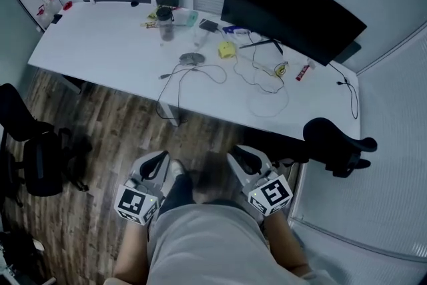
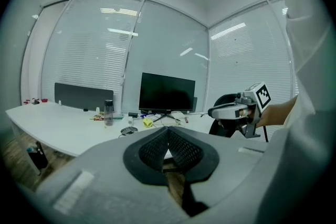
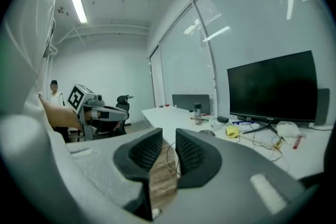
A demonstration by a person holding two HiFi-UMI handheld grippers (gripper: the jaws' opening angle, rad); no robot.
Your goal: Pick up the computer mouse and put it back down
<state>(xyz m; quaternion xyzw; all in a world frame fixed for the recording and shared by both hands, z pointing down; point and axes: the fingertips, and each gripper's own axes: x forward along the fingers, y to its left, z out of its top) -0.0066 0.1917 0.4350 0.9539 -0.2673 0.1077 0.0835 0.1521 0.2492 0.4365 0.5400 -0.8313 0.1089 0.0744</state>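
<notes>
Both grippers hang low in front of my operator's body, well back from the desk, with a wide strip of wooden floor between them and its near edge. The left gripper has its pads pressed together at the tips, with nothing in them. The right gripper is closed too. In its own view I see only a thin slit between the pads, and through the slit only floor. They stand side by side, apart from each other, and both point toward the desk.

The near edge of the desk runs slanting across the head view. A thin cable hangs over this edge, about in the middle. On the right, a black chair stands just beside the desk corner and near the right gripper, so that side is narrow. On the left, another black chair is well apart from the left gripper.

The computer mouse lies on the desk top, about in the middle, back from the near edge. A yellow object is near it on the right, and a dark bottle stands upright behind it. Loose cables lie in loops between the mouse and the black monitor, which stands at the far right of the desk.

The left half of the white desk top is mostly bare. Walls with blinds close the room behind and on the right.
</notes>
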